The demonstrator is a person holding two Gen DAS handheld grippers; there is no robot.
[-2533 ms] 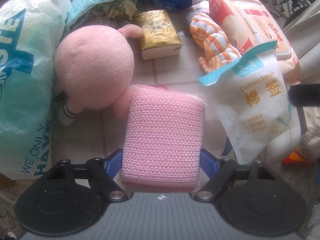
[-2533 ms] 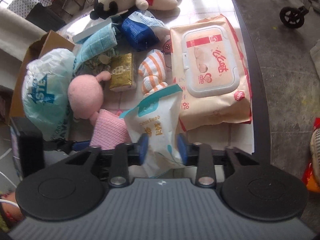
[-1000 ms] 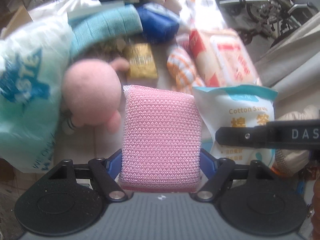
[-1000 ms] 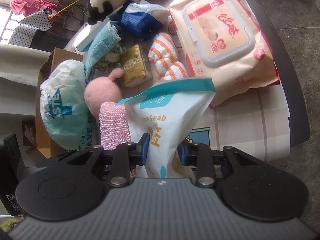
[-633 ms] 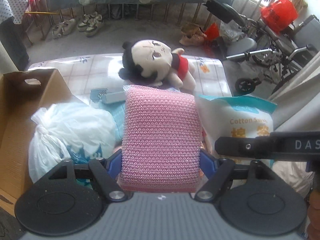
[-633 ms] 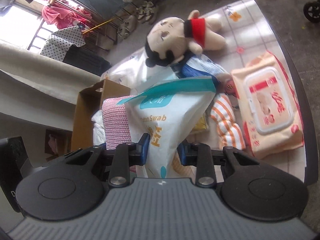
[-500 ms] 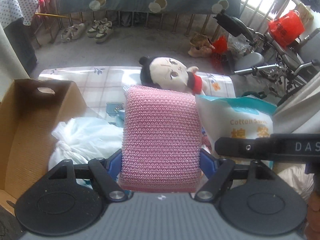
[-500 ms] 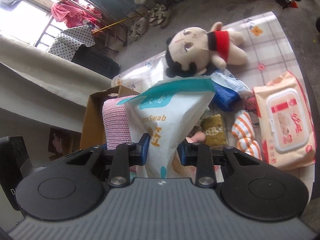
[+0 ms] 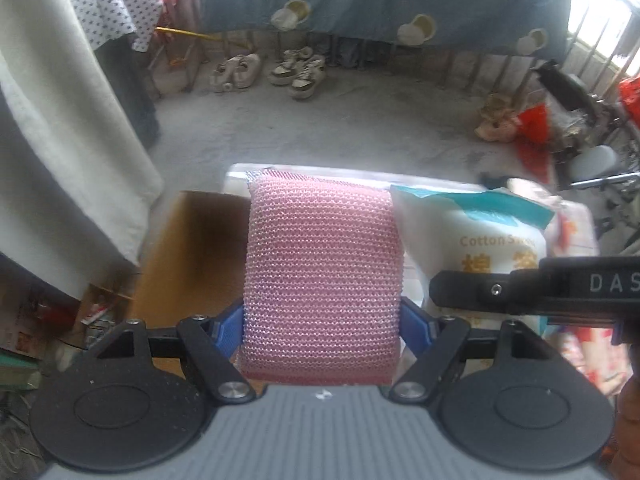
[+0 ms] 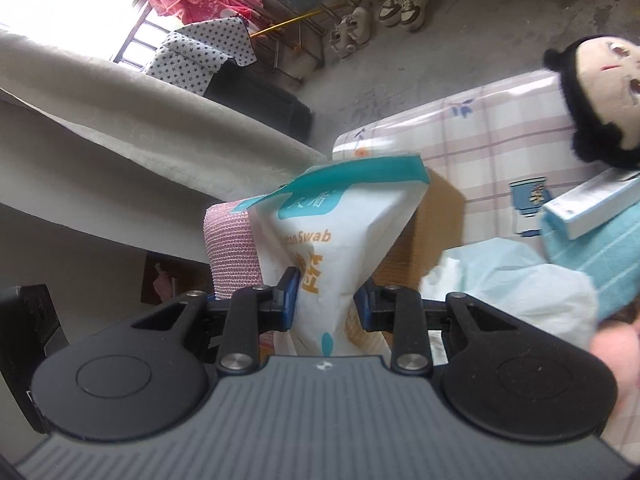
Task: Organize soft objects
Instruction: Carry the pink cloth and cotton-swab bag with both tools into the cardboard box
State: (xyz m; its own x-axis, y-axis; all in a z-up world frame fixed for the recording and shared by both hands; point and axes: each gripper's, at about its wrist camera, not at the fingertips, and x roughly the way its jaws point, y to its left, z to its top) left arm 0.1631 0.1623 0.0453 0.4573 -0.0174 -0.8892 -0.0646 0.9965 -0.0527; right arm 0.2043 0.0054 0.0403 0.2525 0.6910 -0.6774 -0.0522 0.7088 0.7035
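Note:
My left gripper (image 9: 322, 330) is shut on a pink knitted sponge pad (image 9: 322, 280) and holds it up in the air, over the brown cardboard box (image 9: 192, 256) at the table's left. My right gripper (image 10: 328, 300) is shut on a white and teal cotton swab bag (image 10: 340, 240), held right beside the pad. The bag also shows in the left wrist view (image 9: 476, 236), and the pad in the right wrist view (image 10: 230, 248). The right gripper's body (image 9: 540, 292) crosses the left view at the right.
On the checked table (image 10: 480, 140) lie a plush doll with black hair (image 10: 592, 96), a light blue towel (image 10: 600, 256), a white box (image 10: 592, 204) and a pale plastic bag (image 10: 512, 284). Beyond are a grey floor with shoes (image 9: 296, 72) and a white cloth (image 9: 60, 140) at left.
Both grippers have lifted their loads off the table and swung up and to the left. The view now looks over the cardboard box and the far floor.

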